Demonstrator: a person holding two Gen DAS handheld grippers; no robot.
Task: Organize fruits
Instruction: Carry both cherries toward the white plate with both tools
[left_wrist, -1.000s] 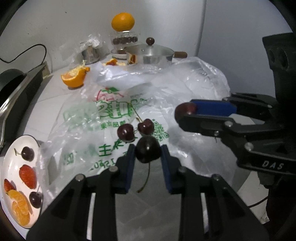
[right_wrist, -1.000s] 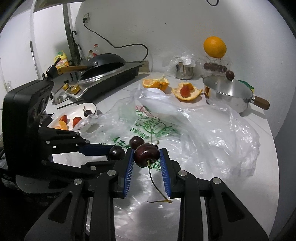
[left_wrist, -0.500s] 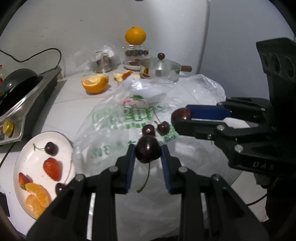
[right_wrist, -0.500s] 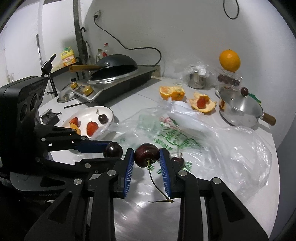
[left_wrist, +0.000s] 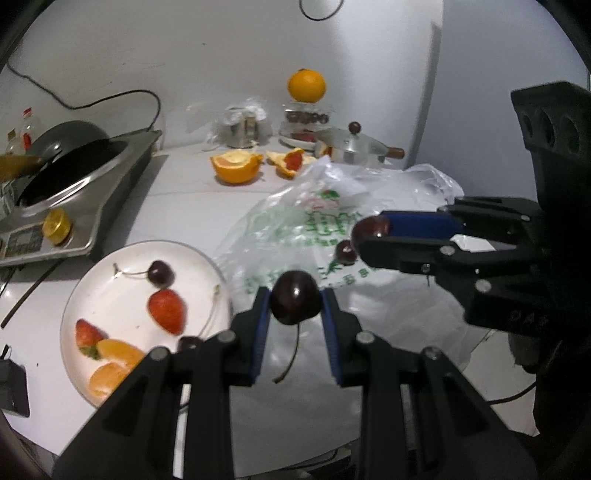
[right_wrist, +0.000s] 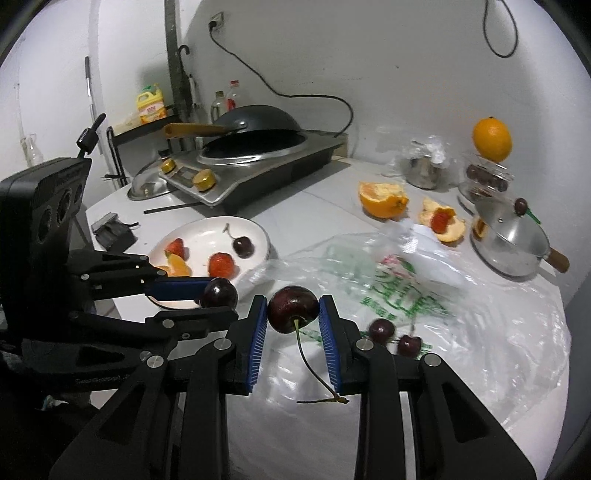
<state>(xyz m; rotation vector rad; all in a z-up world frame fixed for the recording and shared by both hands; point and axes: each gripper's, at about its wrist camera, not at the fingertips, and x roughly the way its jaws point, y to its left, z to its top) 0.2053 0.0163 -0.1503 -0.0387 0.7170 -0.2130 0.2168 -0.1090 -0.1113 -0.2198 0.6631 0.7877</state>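
So each hand-held gripper has its own dark cherry pinched between the blue pads. In the left wrist view, the left hand-held gripper (left_wrist: 295, 304) is closed narrow on a cherry (left_wrist: 295, 302) right at its fingertips, bottom centre of the frame, with the stem hanging straight down between the fingers. Same deal in the right wrist view: the right hand-held gripper (right_wrist: 293, 312) is clamped on the other cherry (right_wrist: 293, 308), also bottom centre, its long green stem trailing down and to the right. Both cherries are up off the surface (right_wrist: 325, 206), held over the near edge of a crinkly clear plastic bag (right_wrist: 461, 317) with green print that's spread across the middle and right of the frame. Two more cherries (right_wrist: 395, 338) are lying on that bag just right of the right hand-held gripper's fingers. The white plate (left_wrist: 92, 295) sits at lower left in the left view, just left of the held cherry, and it's got a stemmed cherry, strawberries and orange segments on it. Further out, toward the upper middle, there's a half-peeled orange (left_wrist: 236, 168) and some peel on the surface, then a small lidded steel pot (left_wrist: 351, 147) and a whole orange (left_wrist: 306, 85) perched on a jar by the wall. A cooktop with a dark wok (right_wrist: 255, 125) is at the upper left.
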